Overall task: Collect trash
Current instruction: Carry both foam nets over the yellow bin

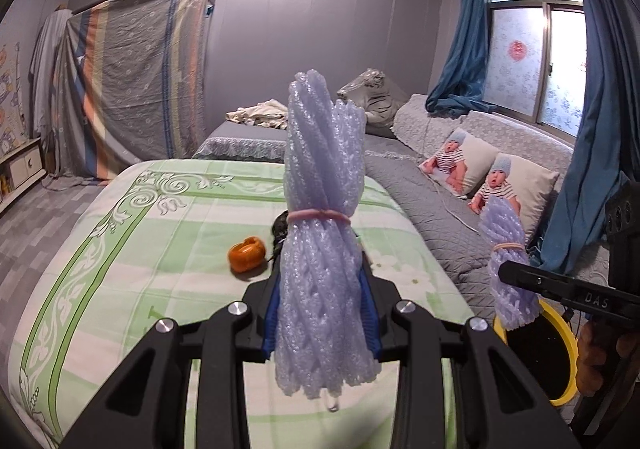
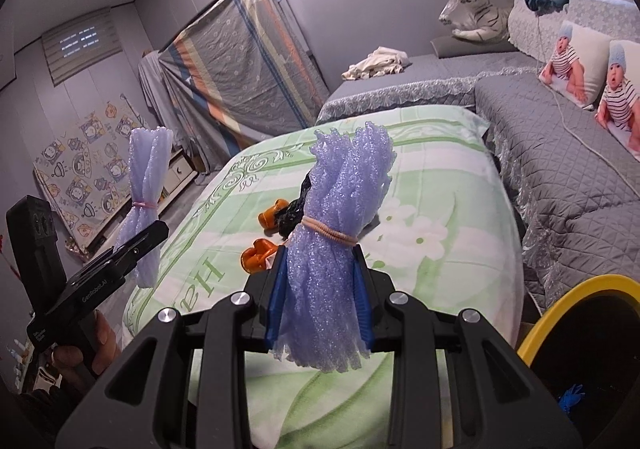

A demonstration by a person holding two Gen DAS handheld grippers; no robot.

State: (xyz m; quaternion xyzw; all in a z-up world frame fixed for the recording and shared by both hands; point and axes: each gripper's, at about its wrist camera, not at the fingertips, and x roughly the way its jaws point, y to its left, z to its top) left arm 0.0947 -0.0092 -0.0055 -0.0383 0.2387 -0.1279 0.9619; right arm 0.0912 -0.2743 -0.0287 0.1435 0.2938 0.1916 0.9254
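Observation:
My left gripper (image 1: 323, 281) is shut on a tall lilac foam-net bundle (image 1: 324, 177) tied with a pink rubber band, held upright above the green bed. My right gripper (image 2: 320, 269) is shut on a second lilac foam-net bundle (image 2: 340, 209) with a rubber band. Each bundle also shows in the other view: the right one (image 1: 508, 269) above the yellow-rimmed bin (image 1: 568, 333), the left one (image 2: 146, 189) at far left. Orange peel pieces (image 1: 247, 254) (image 2: 256, 255) and a dark crumpled thing (image 2: 294, 211) lie on the bedspread.
The green patterned bedspread (image 1: 120, 269) fills the foreground. A grey quilted sofa bed (image 2: 560, 177) with baby-print cushions (image 1: 460, 161) stands at right. The bin's yellow rim (image 2: 568, 297) is at lower right. A cloth-covered cabinet (image 1: 136, 81) stands by the back wall.

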